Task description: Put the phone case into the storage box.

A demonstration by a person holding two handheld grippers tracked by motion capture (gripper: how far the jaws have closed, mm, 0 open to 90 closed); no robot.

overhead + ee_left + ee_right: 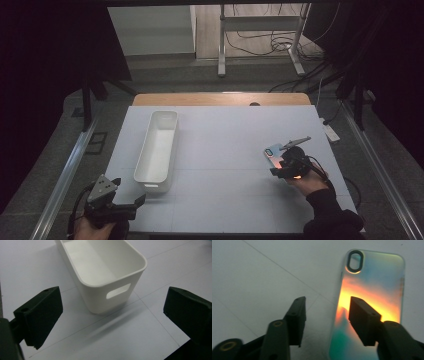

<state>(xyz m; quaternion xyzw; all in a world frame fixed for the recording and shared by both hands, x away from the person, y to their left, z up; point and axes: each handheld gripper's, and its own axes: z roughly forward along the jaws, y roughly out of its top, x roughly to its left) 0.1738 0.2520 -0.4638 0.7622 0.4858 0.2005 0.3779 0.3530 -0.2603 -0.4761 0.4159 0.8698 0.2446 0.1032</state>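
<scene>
A: Item one, the phone case [367, 307]. We found it lying flat on the counter [225, 150] at the right, well apart from the bin [157, 150]. The right hand-held gripper [325, 315] stood over it, jaws partly apart, one above the case and one above bare counter, astride its left edge. Nothing was gripped.

B: Item two, the bin. We logged it as empty, standing left of centre. The left hand-held gripper [110, 322] waited at its near end, jaws wide, holding nothing.

A: Progress, as we judged it: the case was not yet picked up, and the carry to the bin, if that was the aim, was all left to do.

B: Views compared. The right gripper view gave us the camera cut-out and the orange-to-teal sheen; the high view gave us a small bright slab. The left gripper view gave us the bin's handle slot [118, 291]; the high view alone gave us both items at once.
</scene>
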